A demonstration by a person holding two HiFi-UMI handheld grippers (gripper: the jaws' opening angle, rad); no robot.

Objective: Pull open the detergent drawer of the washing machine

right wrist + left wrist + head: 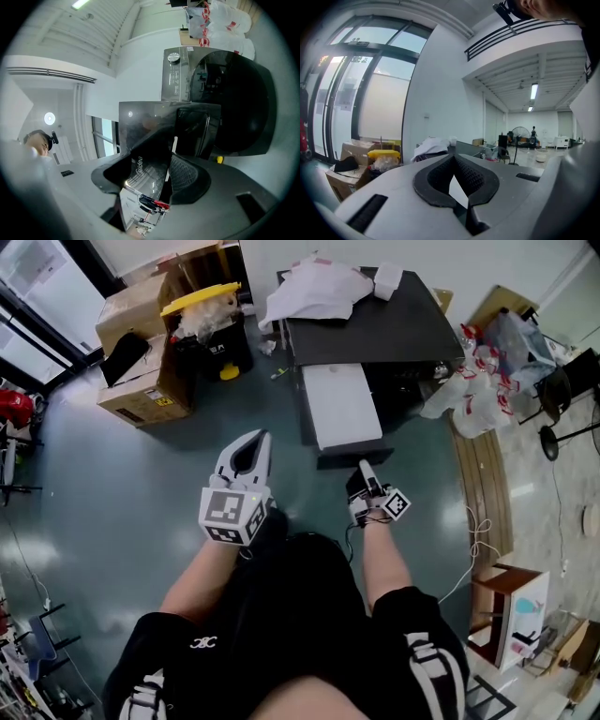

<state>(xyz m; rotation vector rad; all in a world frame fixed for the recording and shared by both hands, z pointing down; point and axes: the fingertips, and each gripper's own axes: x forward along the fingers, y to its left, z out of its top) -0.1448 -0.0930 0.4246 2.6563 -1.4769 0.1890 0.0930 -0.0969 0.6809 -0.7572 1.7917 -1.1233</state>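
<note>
The dark washing machine (394,329) stands ahead of me, and its detergent drawer (339,409) is pulled far out, white on top with a dark glossy front panel (352,457). My right gripper (362,474) is shut on that front panel. In the right gripper view the glossy panel (145,126) sits between the pads of my right gripper (150,159), with the machine's round door (234,103) behind it. My left gripper (261,439) hangs over the floor to the left of the drawer, shut with nothing in it. In the left gripper view my left gripper (453,159) has its tips touching.
White laundry (314,292) lies on the machine's top. Cardboard boxes (141,343) and a yellow-lidded bin (211,329) stand at the back left. Plastic bags (473,381) and a fan (562,418) are to the right. My knees fill the bottom of the head view.
</note>
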